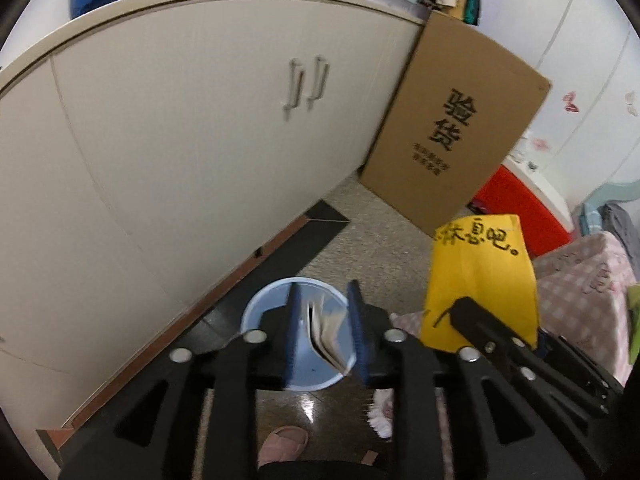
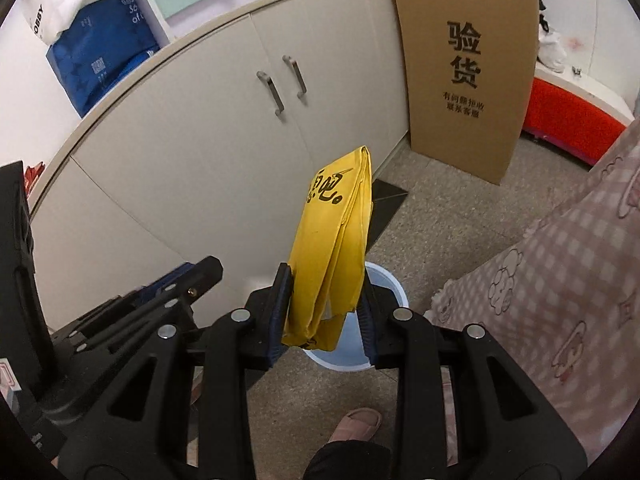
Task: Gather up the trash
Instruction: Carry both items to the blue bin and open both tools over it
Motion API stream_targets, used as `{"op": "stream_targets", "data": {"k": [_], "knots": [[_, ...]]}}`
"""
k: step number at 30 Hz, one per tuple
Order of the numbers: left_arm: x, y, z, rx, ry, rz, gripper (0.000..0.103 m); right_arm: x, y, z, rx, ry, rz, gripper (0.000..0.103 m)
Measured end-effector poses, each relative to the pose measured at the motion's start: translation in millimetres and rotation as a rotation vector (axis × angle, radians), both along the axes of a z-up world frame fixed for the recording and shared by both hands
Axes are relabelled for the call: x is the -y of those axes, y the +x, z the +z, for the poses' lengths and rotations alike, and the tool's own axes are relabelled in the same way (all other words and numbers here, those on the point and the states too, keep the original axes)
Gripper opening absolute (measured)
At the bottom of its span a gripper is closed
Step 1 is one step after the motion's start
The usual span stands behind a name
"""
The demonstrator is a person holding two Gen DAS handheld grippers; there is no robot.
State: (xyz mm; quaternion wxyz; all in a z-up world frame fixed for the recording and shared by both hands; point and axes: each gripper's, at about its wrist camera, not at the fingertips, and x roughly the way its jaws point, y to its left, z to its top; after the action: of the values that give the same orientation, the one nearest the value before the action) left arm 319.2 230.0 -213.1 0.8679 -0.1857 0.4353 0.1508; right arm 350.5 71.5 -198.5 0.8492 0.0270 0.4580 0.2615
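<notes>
Above blue bin (image 1: pixel 256 312): left hand-held gripper (image 1: pixel 324 332) released, paper scrap (image 1: pixel 326 330) loose between jaws for dropping; right hand-held gripper (image 2: pixel 324 312) grasping yellow bag (image 2: pixel 332 256), waiting.

Your yellow paper bag (image 2: pixel 332 256) is folded flat, black handwritten characters near its top end, and stands upright with its lower end pinched between blue pads. Below it sits your pale blue round wastebasket (image 1: pixel 256 312) on the floor, close to the cabinet's base. Your folded paper scrap (image 1: pixel 326 330) hangs edge-on over the wastebasket's opening, its edges fanned apart.
</notes>
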Motion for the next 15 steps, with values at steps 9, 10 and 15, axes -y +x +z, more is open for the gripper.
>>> {"op": "stream_targets", "data": {"k": [9,10,15], "knots": [[-10.1,-8.9,-2.9,-0.034,0.035,0.041,0.051,-7.0,-2.7,-3.4,-0.006,-0.001,0.015,0.033],[-10.7,-10.1,-2.1,-0.037,0.039,0.044,0.052,-7.8,-3.4,-3.0,-0.005,0.000,0.016,0.033],[-15.9,-18.3,2.1,-0.036,0.044,0.066,0.055,-14.1,-6.2,-1.2,0.004,-0.005,0.028,0.033]]}}
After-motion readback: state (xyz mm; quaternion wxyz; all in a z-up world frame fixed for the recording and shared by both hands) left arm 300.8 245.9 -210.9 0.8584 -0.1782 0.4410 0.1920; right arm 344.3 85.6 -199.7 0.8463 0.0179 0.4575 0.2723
